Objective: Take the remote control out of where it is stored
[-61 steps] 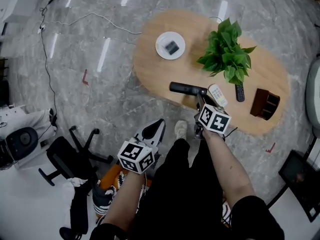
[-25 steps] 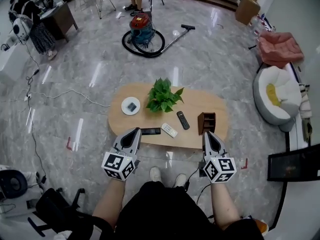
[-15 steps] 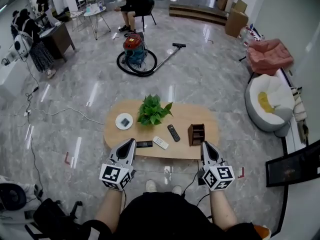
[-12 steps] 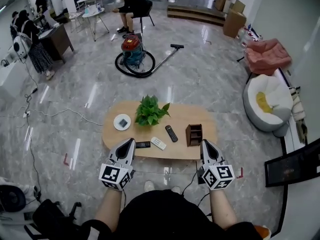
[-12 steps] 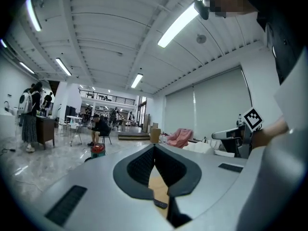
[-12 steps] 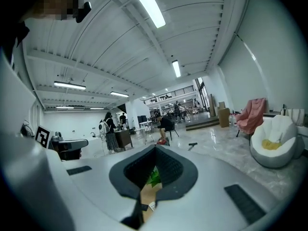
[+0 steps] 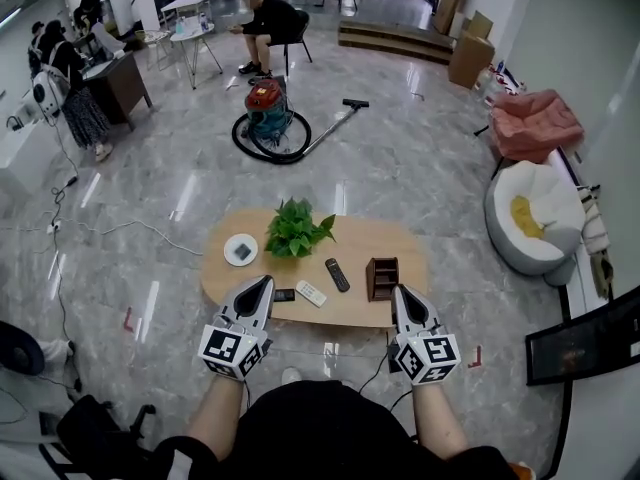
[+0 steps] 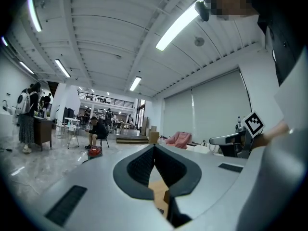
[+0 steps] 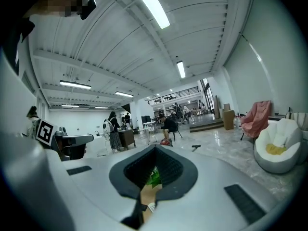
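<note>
Three remotes lie on the oval wooden table (image 7: 355, 238) in the head view: a black remote (image 7: 337, 275), a white remote (image 7: 311, 293) and a second dark remote (image 7: 284, 295) near the front edge. A brown wooden holder (image 7: 382, 278) stands to their right. My left gripper (image 7: 266, 282) and right gripper (image 7: 399, 291) are held side by side, well short of the table, both shut and holding nothing. In the left gripper view the pads (image 8: 144, 163) meet at the tip. The right gripper view shows its pads (image 9: 166, 166) joined the same way.
A potted plant (image 7: 295, 230) and a white plate (image 7: 241, 250) stand on the table's far left. A vacuum cleaner (image 7: 266, 120) with its hose lies on the floor beyond. A white beanbag chair (image 7: 535, 223) sits at the right. People sit and stand at desks far back.
The view has drawn back and up, so the table looks smaller and farther. My right gripper left the table edge, and both grippers are now held up level.
</note>
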Tool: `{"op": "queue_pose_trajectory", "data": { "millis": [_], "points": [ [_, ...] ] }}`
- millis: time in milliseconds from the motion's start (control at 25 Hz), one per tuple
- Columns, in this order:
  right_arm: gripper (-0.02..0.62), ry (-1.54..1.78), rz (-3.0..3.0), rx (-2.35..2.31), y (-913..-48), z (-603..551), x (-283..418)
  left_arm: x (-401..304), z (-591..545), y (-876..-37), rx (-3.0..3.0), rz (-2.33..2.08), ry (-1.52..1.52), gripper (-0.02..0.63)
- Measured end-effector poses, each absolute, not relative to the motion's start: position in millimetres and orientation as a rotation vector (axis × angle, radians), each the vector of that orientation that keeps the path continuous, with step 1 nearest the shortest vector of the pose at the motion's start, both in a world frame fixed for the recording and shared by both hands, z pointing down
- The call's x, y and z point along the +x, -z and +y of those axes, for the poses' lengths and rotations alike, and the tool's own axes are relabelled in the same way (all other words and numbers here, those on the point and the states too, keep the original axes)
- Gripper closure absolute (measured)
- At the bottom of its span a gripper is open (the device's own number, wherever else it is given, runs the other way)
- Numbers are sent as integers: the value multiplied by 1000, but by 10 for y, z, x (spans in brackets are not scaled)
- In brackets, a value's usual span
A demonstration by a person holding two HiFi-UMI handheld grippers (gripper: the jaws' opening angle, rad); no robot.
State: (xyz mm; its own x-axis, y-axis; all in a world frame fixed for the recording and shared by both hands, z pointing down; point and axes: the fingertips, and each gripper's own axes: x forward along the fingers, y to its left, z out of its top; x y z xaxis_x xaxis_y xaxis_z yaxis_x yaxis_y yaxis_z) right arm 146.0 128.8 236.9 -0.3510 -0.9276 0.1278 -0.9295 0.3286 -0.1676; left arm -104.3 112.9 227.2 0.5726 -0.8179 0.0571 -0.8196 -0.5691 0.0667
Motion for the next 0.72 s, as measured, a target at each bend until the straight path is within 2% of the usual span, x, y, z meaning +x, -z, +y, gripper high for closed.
{"op": "queue_pose_trajectory", "data": {
  "millis": [720],
  "points": [
    [589,-350,-2561,1852,-2218,1201,1633,-910,1021,-2218,2700,-1377,6,600]
  ]
}}
